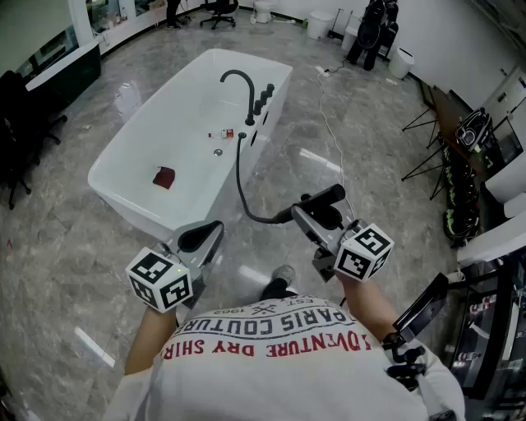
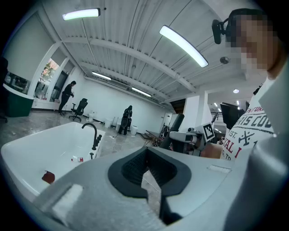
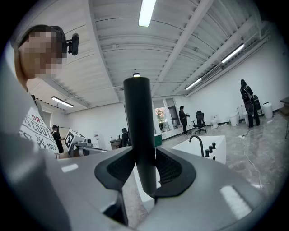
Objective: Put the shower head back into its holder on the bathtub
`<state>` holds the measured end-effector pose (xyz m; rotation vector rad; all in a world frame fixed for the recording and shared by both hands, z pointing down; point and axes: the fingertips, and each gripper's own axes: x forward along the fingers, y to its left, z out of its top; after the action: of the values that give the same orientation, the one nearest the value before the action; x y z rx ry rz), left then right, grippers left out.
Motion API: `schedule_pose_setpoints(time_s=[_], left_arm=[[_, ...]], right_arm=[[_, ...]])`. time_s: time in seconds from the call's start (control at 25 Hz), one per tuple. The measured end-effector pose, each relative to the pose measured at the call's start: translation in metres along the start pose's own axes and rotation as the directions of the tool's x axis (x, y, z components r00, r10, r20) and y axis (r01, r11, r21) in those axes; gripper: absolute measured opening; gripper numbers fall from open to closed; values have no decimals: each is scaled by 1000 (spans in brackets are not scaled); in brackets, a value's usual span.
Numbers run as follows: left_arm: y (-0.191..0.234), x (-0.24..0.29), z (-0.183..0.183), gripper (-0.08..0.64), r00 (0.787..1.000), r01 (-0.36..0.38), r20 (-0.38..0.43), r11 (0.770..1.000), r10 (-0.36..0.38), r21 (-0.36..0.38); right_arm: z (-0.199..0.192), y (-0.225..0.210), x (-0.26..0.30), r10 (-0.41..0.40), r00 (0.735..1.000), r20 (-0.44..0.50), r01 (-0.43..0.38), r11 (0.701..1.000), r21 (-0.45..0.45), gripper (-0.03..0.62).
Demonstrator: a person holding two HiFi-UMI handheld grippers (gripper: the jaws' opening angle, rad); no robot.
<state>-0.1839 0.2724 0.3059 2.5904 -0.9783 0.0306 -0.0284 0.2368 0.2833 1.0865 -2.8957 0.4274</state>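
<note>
A white freestanding bathtub (image 1: 111, 193) stands ahead on the marble floor, with a curved black faucet (image 1: 238, 82) and black knobs (image 1: 263, 99) on its right rim. A black hose (image 1: 242, 189) runs from that rim down to the black shower head (image 1: 323, 200). My right gripper (image 1: 316, 215) is shut on the shower head's handle, which stands upright between the pads (image 3: 139, 126) in the right gripper view. My left gripper (image 1: 201, 236) is shut and empty (image 2: 145, 169). Both grippers are held short of the tub, near my chest.
A dark red object (image 1: 163, 177) and a small item (image 1: 222, 134) lie inside the tub. A thin cable (image 1: 329, 131) trails across the floor to the right. Tripods and black gear (image 1: 460, 173) line the right wall. Office chairs (image 1: 220, 10) and people stand far back.
</note>
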Motion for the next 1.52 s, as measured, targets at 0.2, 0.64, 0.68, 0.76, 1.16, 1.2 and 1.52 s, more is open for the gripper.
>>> schedule_pose_setpoints(time_s=[0.2,0.64,0.68,0.76,1.16,1.2,1.52], left_arm=[[-1,7,-1,5,1000,9,-9,1000,-9,-3],[-3,25,-8,5,999,44,-31,999,-44,-9],[-3,25,-9,5,998,43,-34,999,-44,-14],[-3,26,-13,5,998,43,-42,999,-44,-23],[-6,31,-27,5,994,55,-93,998,-58,-44],[-6,31,-27,5,993,56,-97,997,-60,-43],[-6,34,-29,5,991,67,-115,997,-72,-43]], right_arm=[[4,-5,-2,-13,1000,17,12,1000,14,143],[-3,-20,-15,-38,999,25,36,998,41,143],[-3,-20,-15,-37,999,21,36,999,36,143],[-4,-18,-17,-37,999,16,37,999,28,144],[-14,-25,-22,-46,998,34,42,994,103,144],[-14,-26,-23,-47,998,37,43,993,109,144],[-10,-30,-22,-61,997,50,54,989,138,143]])
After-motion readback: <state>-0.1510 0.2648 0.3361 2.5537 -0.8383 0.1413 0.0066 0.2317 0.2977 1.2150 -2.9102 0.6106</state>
